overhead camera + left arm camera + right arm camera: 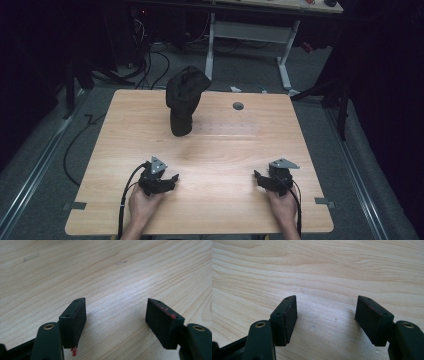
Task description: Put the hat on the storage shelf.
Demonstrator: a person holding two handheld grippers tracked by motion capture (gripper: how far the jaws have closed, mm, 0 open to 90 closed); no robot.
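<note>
Fingers of both grippers apart over bare wood-grain table (225,150), flat black pads (75,322), crumpled black bag (184,100) upright beyond

Bag (183,100) on table (225,150), far beyond left gripper (173,178)

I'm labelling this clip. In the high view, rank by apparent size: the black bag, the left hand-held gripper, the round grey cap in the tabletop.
1. Black bag, clearly largest.
2. Left hand-held gripper, though it looks bigger for being nearer the camera.
3. Round grey cap, smallest.
</note>
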